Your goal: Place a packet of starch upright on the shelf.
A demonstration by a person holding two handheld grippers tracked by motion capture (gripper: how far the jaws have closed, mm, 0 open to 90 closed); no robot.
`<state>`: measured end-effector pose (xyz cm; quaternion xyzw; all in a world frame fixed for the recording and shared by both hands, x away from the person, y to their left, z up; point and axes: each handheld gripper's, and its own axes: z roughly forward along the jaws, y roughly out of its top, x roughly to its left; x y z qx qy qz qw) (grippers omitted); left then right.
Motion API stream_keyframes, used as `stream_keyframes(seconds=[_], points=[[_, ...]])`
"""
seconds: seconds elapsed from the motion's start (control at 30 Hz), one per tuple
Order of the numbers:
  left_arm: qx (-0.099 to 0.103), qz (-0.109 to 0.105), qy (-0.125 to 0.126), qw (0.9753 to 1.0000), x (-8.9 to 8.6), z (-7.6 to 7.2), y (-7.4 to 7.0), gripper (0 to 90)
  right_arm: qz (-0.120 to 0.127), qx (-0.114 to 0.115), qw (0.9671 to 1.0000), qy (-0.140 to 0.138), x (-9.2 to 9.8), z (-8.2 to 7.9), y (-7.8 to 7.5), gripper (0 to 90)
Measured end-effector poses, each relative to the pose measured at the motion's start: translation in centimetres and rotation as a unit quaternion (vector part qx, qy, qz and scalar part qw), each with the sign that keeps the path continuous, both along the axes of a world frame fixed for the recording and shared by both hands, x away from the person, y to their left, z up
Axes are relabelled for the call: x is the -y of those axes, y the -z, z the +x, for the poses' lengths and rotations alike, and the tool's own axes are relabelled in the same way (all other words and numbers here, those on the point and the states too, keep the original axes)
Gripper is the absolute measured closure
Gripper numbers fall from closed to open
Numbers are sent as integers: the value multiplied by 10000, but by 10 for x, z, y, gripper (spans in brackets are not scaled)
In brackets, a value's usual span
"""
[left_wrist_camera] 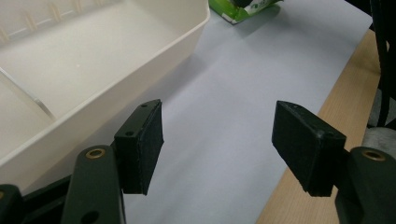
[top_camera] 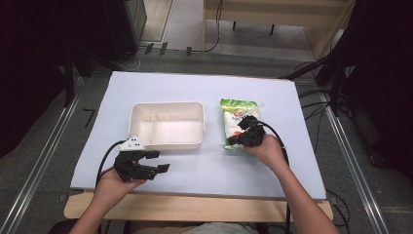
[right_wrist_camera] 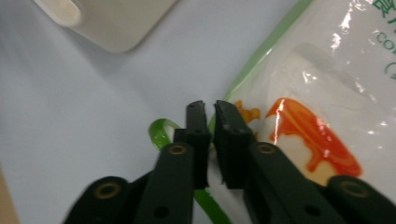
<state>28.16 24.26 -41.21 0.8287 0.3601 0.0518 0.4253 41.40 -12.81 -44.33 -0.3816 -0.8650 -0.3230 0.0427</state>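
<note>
Where the right tongs (right_wrist_camera: 210, 116) pinch, the packet's (right_wrist_camera: 327, 93) green lettering blurs.

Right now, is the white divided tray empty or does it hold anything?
Empty. The white tray shows bare compartments in the high view, and the snack bag lies on the table beside it, pinched by the right gripper.

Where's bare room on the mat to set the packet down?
Free: the far strip behind the white tray and snack packet, and the mat's right side. Crowded: the near edge, between the left gripper, the tray and the right gripper pinching the packet's edge.
</note>
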Motion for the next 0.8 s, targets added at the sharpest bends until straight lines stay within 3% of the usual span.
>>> stream_keyframes(seconds=[0.03,0.2,0.43,0.6,0.8], points=[[-5,-8,-5,10000,0,0,0,345,47,-39,10000,54,0,0,-1,798],[-22,11,5,10000,1,1,0,344,238,356,9988,245,10,-3,-19,671],[-21,44,27,10000,2,2,1,345,506,846,9937,541,33,-3,-41,421],[-36,56,40,10000,3,2,1,345,422,923,9906,914,48,2,-46,386],[-32,51,3,10000,3,1,2,344,390,814,9872,1318,69,13,-39,395]])
